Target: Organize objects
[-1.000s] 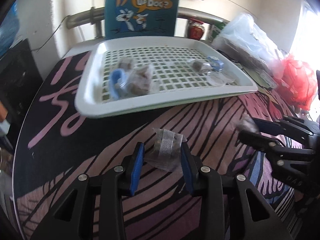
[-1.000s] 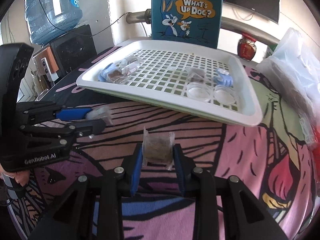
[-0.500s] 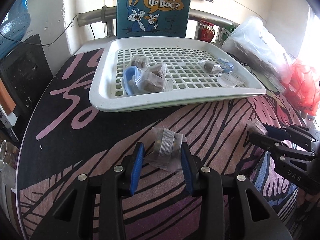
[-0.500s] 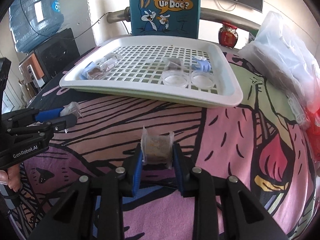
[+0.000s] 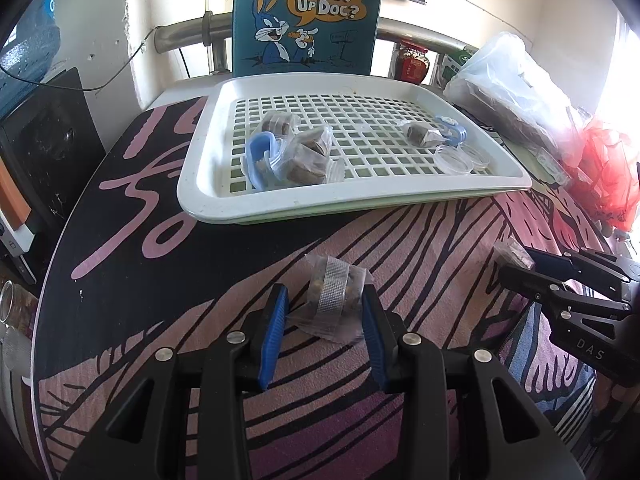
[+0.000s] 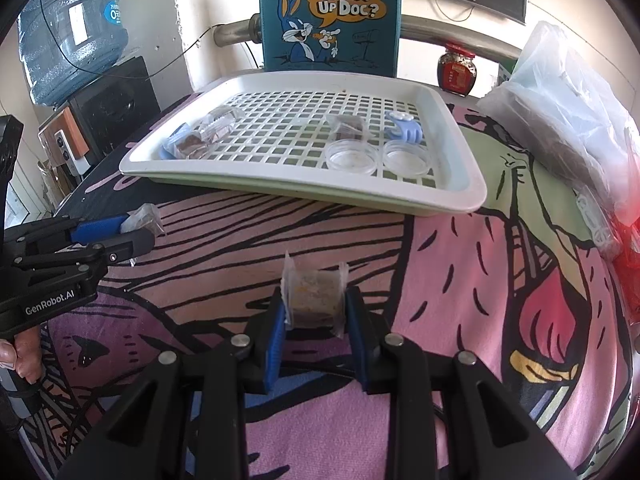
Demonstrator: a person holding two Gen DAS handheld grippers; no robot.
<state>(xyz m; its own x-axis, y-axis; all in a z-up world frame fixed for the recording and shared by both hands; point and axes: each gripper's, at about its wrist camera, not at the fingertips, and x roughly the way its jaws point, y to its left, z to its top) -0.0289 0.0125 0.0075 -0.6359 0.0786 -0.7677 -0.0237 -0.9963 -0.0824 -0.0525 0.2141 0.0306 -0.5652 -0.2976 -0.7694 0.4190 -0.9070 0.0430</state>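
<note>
A clear packet of brown pieces sits pinched between the blue pads of my left gripper, above the patterned tablecloth. The right wrist view shows that gripper at the left with the packet at its tip. My right gripper is shut on a second packet holding a brown block. In the left wrist view it reaches in from the right with its packet. Beyond both stands a white perforated tray holding more packets, blue clips and two clear round dishes.
A teal cartoon box stands behind the tray against a metal rail. Clear plastic bags and a red bag crowd the right side, with a red jar behind. A black speaker and a water bottle are off the left edge.
Both grippers keep their packets. The right wrist view has swung a little, so the tray sits slightly further left in it. The left gripper has barely moved.
</note>
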